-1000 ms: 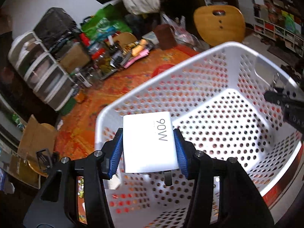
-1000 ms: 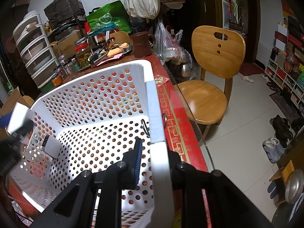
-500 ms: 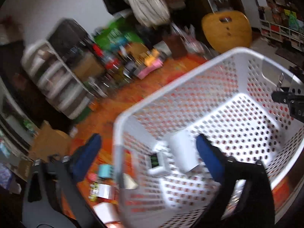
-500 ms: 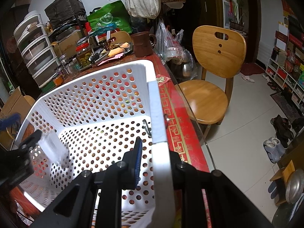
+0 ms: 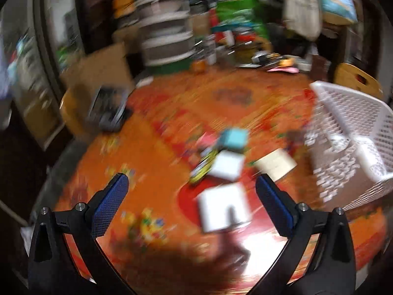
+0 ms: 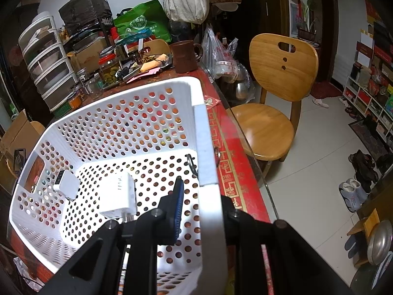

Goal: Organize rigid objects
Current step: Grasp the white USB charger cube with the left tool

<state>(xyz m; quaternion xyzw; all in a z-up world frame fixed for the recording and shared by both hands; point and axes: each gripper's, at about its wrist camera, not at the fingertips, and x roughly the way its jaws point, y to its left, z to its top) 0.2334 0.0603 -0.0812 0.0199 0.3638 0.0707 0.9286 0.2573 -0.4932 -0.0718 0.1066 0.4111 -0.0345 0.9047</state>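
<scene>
2 white chargers (image 6: 117,195) — inside basket (image 6: 157,103)

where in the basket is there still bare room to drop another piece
Free: the basket floor toward its far wall, beyond the big white charger. Crowded: the near left corner, where the small white charger lies beside it, and the rim held by the right claw.

The right gripper (image 6: 200,204) clamps the near wall of the white perforated plastic basket (image 6: 118,120). Inside, at 9 o'clock, lie a white block charger (image 6: 119,195) and a smaller white adapter (image 6: 66,184), possibly touching.
</scene>
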